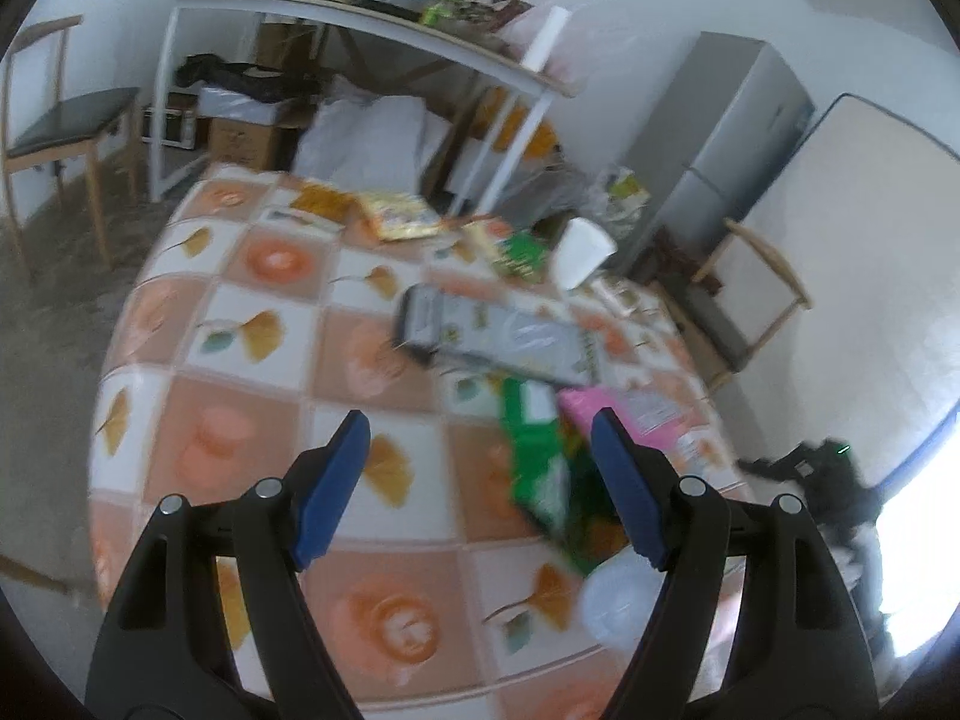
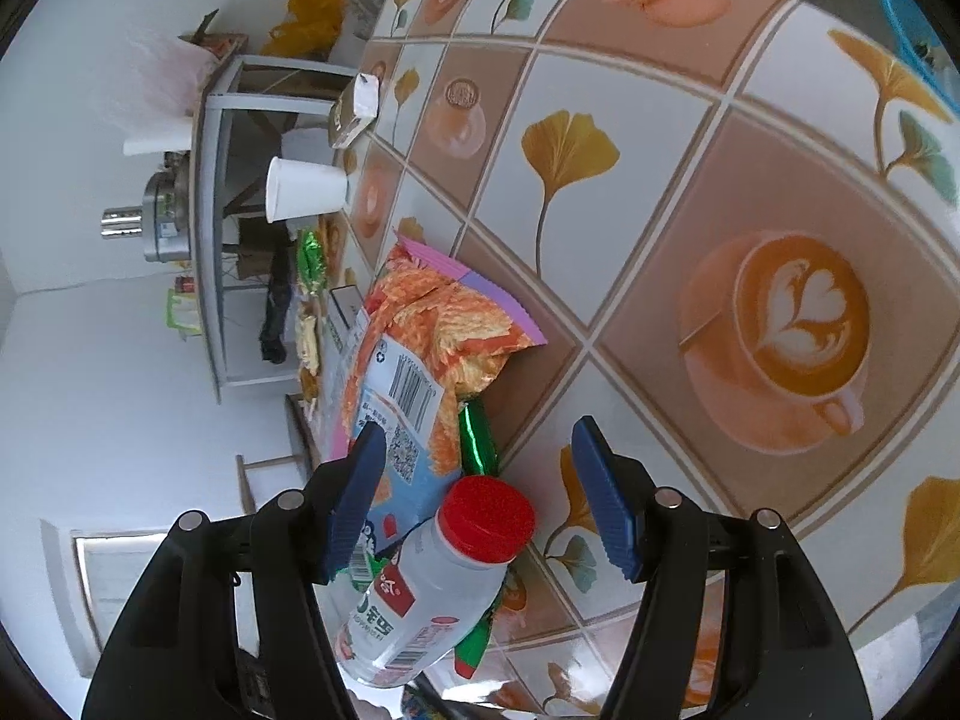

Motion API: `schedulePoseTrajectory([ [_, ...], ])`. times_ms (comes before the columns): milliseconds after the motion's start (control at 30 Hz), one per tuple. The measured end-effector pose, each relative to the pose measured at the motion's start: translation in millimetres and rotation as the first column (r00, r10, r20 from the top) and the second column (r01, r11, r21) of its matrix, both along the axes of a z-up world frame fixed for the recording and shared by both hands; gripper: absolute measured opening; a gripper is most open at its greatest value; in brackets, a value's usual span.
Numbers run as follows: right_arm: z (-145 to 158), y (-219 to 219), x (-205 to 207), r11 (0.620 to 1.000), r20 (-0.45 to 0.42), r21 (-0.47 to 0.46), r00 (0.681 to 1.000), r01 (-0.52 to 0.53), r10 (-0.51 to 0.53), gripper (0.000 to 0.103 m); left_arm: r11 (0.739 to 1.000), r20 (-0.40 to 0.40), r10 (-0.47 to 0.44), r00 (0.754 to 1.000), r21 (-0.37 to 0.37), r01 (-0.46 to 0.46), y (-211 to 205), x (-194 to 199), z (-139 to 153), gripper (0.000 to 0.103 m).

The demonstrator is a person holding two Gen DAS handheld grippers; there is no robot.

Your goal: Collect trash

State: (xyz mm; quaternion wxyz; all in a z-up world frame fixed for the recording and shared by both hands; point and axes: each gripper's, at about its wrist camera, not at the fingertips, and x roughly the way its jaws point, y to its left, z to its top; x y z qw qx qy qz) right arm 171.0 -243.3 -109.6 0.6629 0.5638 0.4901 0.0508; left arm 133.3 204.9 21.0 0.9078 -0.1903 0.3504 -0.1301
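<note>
Fingers of the left gripper [image 1: 480, 450] stand spread w/ nothing between them, above the patterned tablecloth [image 1: 252, 324]; a green wrapper [image 1: 540, 468] lies just inside the right finger, a pink packet [image 1: 648, 408] beyond it. Right gripper [image 2: 477, 453] fingers also released, straddling a red-capped bottle [image 2: 444, 576], pads not touching it; orange snack bag [image 2: 432, 330] ahead, white cup [image 2: 303, 189] farther off.

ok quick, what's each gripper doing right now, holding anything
left gripper: open, holding nothing, above the table.
right gripper: open, holding nothing; a bottle lies between its fingers, not pressed.
</note>
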Motion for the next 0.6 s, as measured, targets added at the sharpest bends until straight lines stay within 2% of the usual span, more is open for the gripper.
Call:
schedulePoseTrajectory([
  [200, -8.0, 3.4, 1.3, 0.998, 0.02, 0.048, 0.999, -0.032, 0.031, 0.063, 0.999, 0.015, -0.038, 0.999, -0.002, 0.038, -22.8, 21.8, 11.2, 0.072],
  [433, -18.1, 4.4, 5.3, 0.993, 0.028, 0.099, 0.997, -0.069, 0.067, 0.063, 0.998, -0.082, -0.062, 0.995, -0.033, 0.059, -34.8, 30.2, -13.3, 0.067],
  [600, -19.4, 4.9, 9.2, 0.99, 0.04, 0.114, 0.996, -0.08, 0.076, 0.063, 0.994, -0.178, -0.099, 0.979, -0.054, 0.09, -39.1, 39.4, -32.7, 0.067],
])
